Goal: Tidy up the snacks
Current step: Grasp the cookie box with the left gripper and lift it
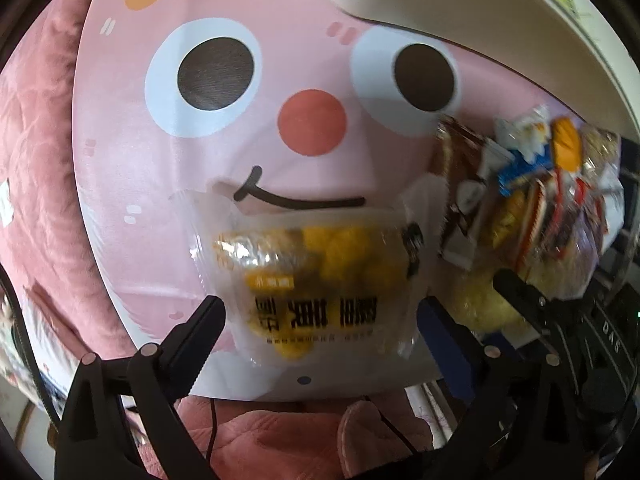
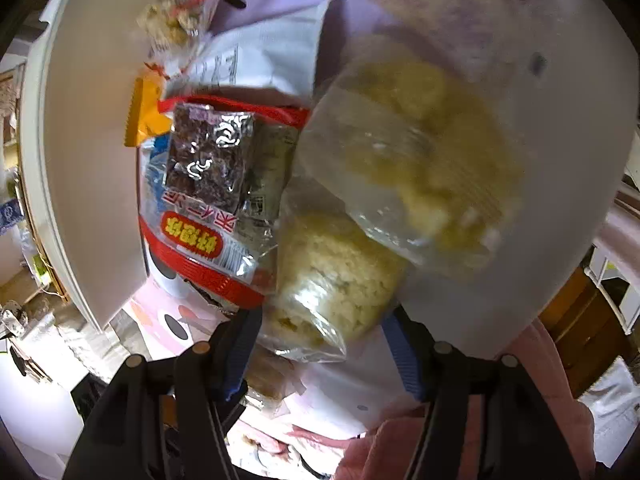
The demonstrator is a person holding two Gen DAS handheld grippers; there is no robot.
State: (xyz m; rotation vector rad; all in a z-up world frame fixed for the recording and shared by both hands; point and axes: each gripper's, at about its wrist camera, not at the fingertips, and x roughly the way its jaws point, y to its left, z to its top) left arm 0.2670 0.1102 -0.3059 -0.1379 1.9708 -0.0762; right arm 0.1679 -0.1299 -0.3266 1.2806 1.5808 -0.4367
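In the left wrist view my left gripper (image 1: 320, 312) is open around a clear packet of yellow snacks with black lettering (image 1: 320, 280) that lies on the pink cartoon-face table (image 1: 240, 60). A pile of mixed snack packets (image 1: 532, 196) sits at the right. In the right wrist view my right gripper (image 2: 320, 332) is open around a clear bag of pale puffed snacks (image 2: 336, 280). A second clear bag of pale snacks (image 2: 416, 152), blurred, lies just above it. A red and silver packet (image 2: 208, 236) with a dark foil packet (image 2: 208, 152) on it lies to the left.
A white tray (image 1: 460, 12) stands at the table's far right; its wall (image 2: 92, 140) fills the left of the right wrist view. A pink quilted cover (image 1: 36, 140) surrounds the table. The right gripper's finger (image 1: 520, 292) reaches in beside the pile.
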